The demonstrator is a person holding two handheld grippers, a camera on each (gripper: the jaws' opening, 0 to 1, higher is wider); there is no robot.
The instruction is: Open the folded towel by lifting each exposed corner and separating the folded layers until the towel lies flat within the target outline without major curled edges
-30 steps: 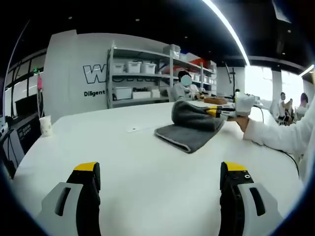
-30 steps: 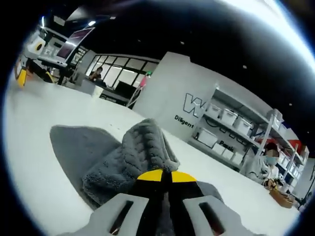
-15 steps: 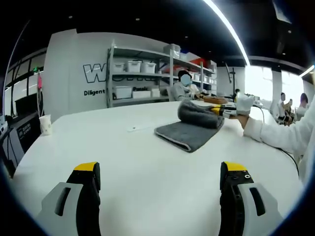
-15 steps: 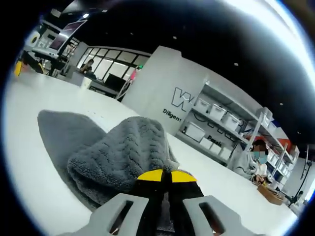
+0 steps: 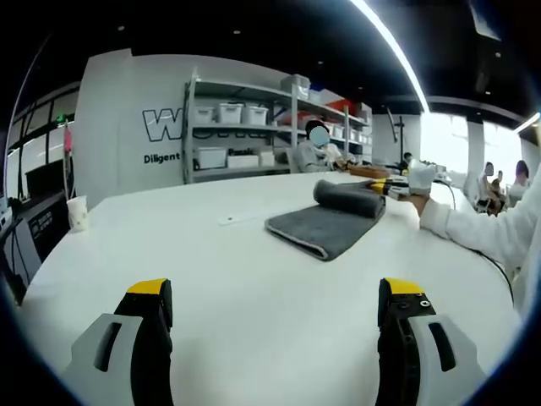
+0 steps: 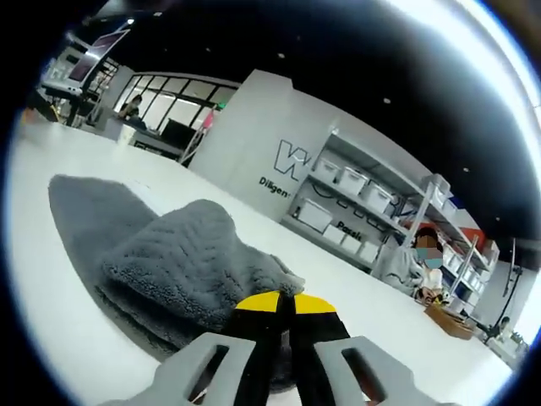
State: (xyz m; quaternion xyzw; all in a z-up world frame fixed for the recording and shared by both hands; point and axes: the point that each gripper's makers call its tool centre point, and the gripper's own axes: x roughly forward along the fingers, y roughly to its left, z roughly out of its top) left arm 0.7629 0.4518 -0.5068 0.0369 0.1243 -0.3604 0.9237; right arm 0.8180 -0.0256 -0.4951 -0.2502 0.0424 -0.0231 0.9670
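Note:
A grey folded towel (image 5: 325, 224) lies on the white table (image 5: 245, 271), past the middle toward the right. Its top layer is rolled back into a hump (image 5: 348, 197) at the far right end. My right gripper (image 5: 382, 188), held in a white-gloved hand (image 5: 419, 178), pinches that layer. In the right gripper view the yellow-tipped jaws of the right gripper (image 6: 284, 304) are shut on the towel (image 6: 169, 262), whose lifted layer bulges just ahead of them. My left gripper (image 5: 275, 296) hovers low over the near table, open, with nothing between its fingers.
A paper cup (image 5: 78, 215) stands at the table's far left edge. A small flat tag (image 5: 230, 220) lies left of the towel. Shelving with white bins (image 5: 245, 127) and a seated person (image 5: 317, 150) are behind the table. The holder's white sleeve (image 5: 482, 237) reaches in from the right.
The right gripper has drawn the towel's top layer back to the right and lower; the raised hump has sunk into a flatter roll. The left gripper has stayed still.

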